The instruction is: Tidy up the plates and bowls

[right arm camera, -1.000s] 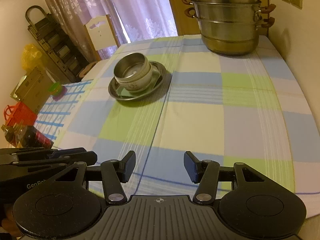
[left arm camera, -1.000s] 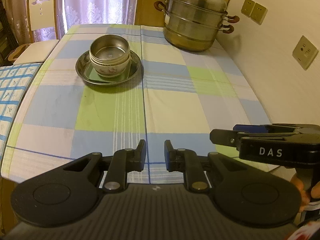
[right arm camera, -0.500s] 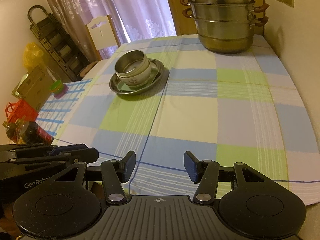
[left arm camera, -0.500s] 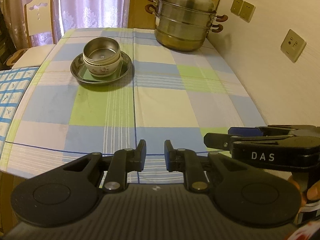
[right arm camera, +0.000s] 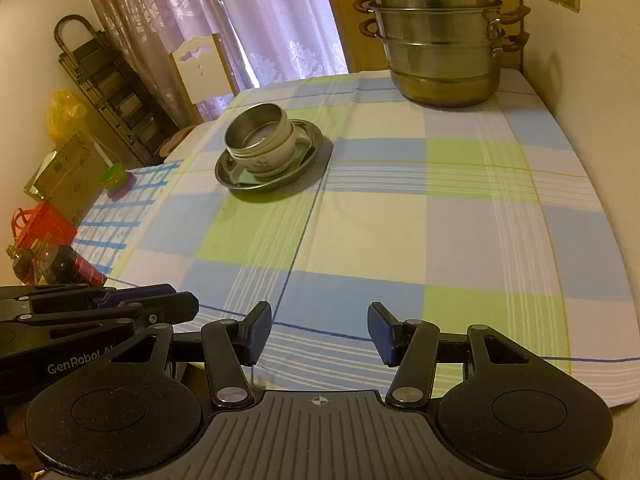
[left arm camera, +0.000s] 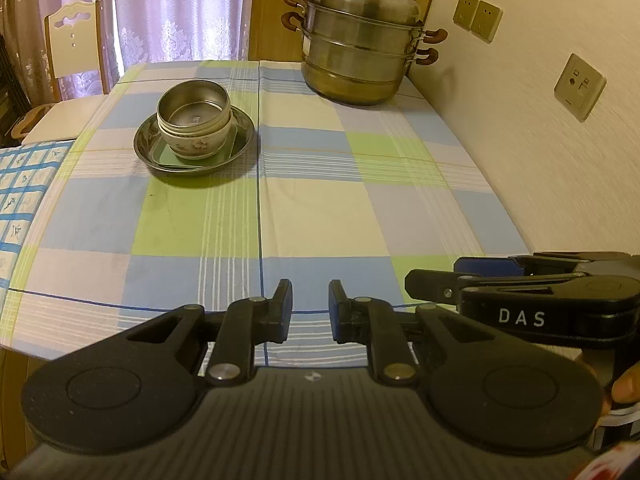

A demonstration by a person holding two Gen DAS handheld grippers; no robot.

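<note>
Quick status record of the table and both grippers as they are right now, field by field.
stack: steel bowl nested in flowered bowl, on a green square plate, on a round steel plate
stack place: far left part of the checked tablecloth
steamer pot: far right corner, lid on
left gripper: narrow gap, empty, over the near edge
right gripper: open wide, empty, over the near edge
contact with dishes: none

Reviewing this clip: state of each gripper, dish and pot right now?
left gripper: narrowly open, empty
right gripper: wide open, empty
steel bowl: nested in floral bowl
floral bowl: upright on green plate
green plate: inside steel plate
steel plate: flat on tablecloth
steamer pot: lidded
</note>
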